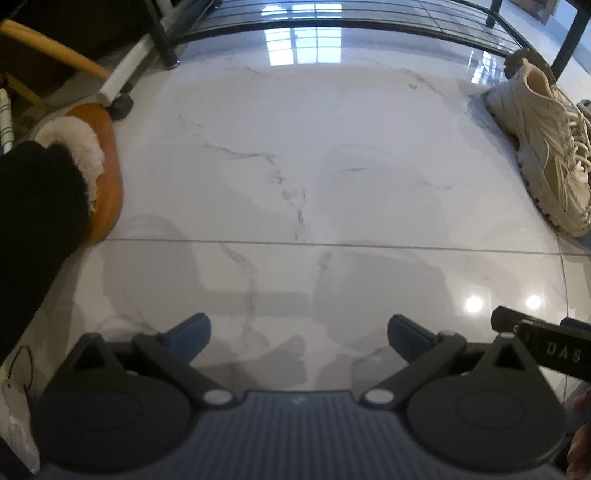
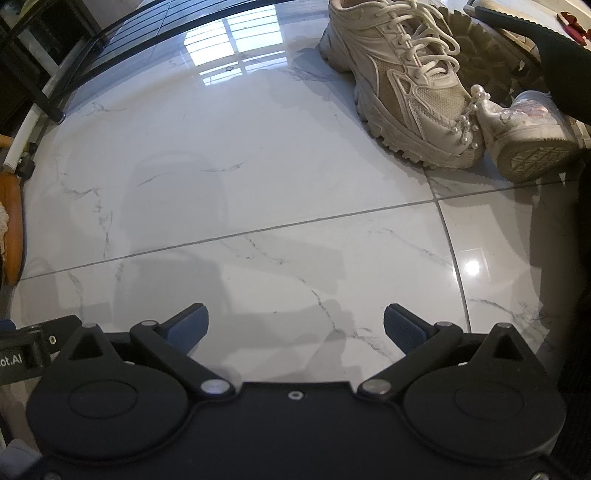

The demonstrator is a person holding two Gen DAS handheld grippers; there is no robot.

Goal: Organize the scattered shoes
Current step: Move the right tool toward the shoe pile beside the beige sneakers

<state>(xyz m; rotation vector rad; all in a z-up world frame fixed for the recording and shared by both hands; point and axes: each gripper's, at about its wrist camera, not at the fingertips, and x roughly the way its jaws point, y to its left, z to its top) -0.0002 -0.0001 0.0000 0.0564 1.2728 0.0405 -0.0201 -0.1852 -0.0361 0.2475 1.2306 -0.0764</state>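
A cream chunky sneaker [image 1: 546,147] lies at the far right in the left wrist view, and the same sneaker [image 2: 399,85] sits at the top right in the right wrist view. Against its toe lies a small pale shoe with pearl beads [image 2: 524,136], tipped so its sole shows. An orange slipper with white fleece lining [image 1: 99,158] rests at the left, partly behind a black object. My left gripper [image 1: 299,338] is open over bare floor. My right gripper [image 2: 295,328] is open too, nothing between its fingers.
A black wire shoe rack [image 1: 332,22] stands along the far edge of the white marble floor [image 1: 295,166]. A dark shoe with a toothed sole [image 2: 476,44] and a black heel [image 2: 546,40] lie behind the sneaker. A white rail and wooden pole are at the left.
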